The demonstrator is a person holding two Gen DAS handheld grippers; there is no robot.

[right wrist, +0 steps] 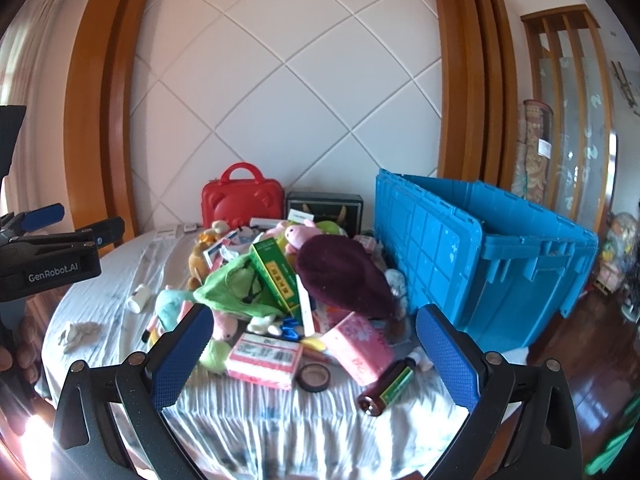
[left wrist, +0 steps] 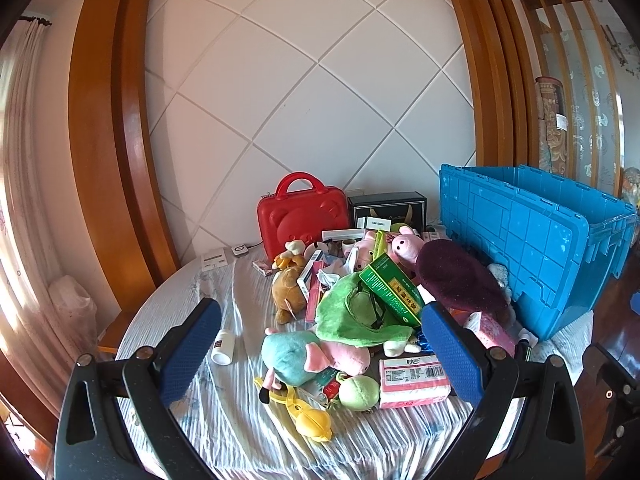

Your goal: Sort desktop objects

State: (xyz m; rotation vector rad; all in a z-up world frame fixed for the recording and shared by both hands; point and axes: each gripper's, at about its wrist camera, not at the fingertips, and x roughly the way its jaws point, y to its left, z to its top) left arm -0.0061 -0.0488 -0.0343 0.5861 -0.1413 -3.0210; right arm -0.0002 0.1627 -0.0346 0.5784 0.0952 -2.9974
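A heap of small things lies on a round table with a striped cloth (left wrist: pixel 240 420): plush toys, a green box (left wrist: pixel 392 290), a green cloth (left wrist: pixel 352 320), a dark purple hat (left wrist: pixel 456 276), a pink tissue pack (left wrist: pixel 412 380) and a white bottle (left wrist: pixel 223 346). My left gripper (left wrist: pixel 320 344) hovers wide open before the heap, with nothing held. In the right wrist view my right gripper (right wrist: pixel 316 348) is also wide open and holds nothing. Near it lie the pink pack (right wrist: pixel 264 360), a pink box (right wrist: pixel 362 348), a brown bottle (right wrist: pixel 386 386) and a round compact (right wrist: pixel 314 376).
A big blue crate (left wrist: pixel 532 248) (right wrist: pixel 480 256) stands open on the right of the table. A red case (left wrist: pixel 302 220) and a black box (left wrist: pixel 388 210) stand at the back by the wall. The other gripper (right wrist: pixel 52 248) shows at the left edge.
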